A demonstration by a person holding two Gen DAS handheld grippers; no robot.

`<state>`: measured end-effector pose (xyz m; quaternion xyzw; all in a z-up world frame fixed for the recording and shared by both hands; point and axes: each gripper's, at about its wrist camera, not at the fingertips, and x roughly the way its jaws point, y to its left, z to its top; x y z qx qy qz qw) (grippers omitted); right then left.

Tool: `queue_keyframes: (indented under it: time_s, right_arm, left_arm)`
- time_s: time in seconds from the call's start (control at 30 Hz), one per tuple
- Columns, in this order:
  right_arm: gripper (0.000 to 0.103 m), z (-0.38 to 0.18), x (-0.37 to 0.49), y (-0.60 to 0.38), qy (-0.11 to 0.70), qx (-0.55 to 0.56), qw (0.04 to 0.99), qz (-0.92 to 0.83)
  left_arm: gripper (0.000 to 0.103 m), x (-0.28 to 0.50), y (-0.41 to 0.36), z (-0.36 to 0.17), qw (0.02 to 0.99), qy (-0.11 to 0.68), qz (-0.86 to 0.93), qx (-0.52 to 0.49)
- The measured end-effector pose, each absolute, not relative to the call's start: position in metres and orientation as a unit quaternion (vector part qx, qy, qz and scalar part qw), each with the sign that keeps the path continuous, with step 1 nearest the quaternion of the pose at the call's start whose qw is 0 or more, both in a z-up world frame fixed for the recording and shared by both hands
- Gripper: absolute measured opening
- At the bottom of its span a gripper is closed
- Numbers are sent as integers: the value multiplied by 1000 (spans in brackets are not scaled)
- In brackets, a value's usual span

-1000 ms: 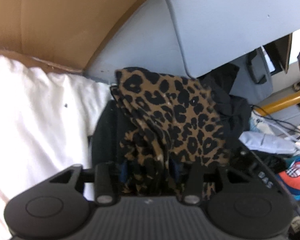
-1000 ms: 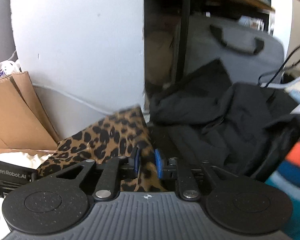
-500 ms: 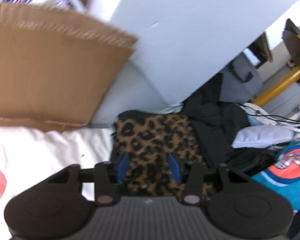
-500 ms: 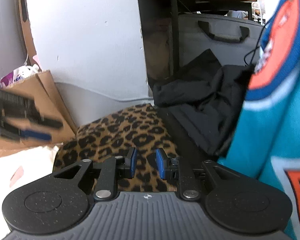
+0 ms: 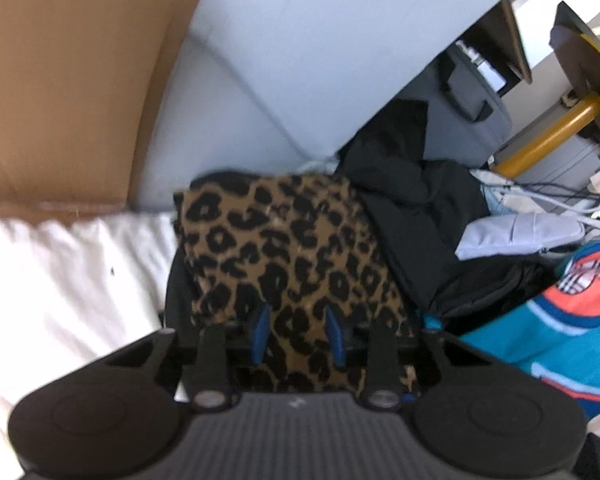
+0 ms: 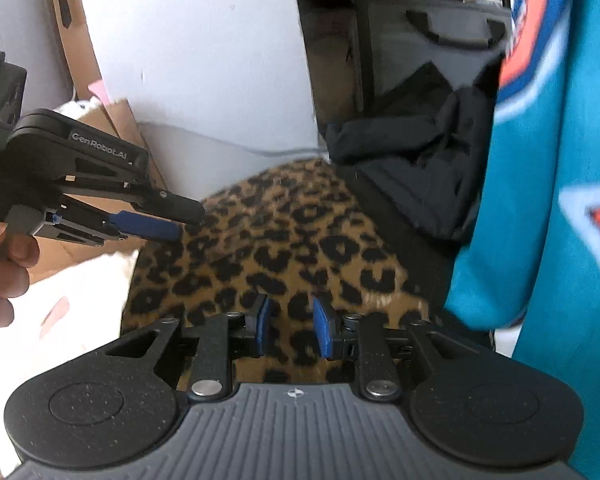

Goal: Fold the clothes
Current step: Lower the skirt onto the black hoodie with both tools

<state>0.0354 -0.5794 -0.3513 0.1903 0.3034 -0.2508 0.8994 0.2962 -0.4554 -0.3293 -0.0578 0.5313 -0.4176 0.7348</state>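
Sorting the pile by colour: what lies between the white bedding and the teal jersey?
In the left wrist view, the folded leopard-print garment and a heap of black clothes lie between the white bedding and the teal jersey.

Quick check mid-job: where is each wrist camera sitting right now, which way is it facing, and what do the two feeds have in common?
Left wrist: sits behind the left tool, looks forward over the leopard-print garment toward cardboard and a black clothes pile; only its open blue pads show.
Right wrist: sits behind the right tool, faces the same garment; the left tool and the person's hand show at left.
Shared: leopard garment, black pile, teal jersey.
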Motion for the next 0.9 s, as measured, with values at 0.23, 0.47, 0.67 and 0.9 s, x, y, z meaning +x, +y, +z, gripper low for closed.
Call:
queue_keyframes:
  time_s: [0.23,0.47,0.67,0.9]
  right_arm:
    - [30,-362,12,-586,318,211,886,-265]
    - [30,-365,-8,-590,324,227,876,-276]
    - [30,-357,-2,-583,318,241,879,-262]
    - [30,-347,5,-574,311,257,882,-244]
  left_arm:
    - [2,298,-451,-337,738,538,-407,-16]
    - [6,282,-448,-302,740,508,-440,14]
    - [6,260,-453,-286,727,496,-474,-2]
    - [6,235,-447,-304,720,513,-467,4]
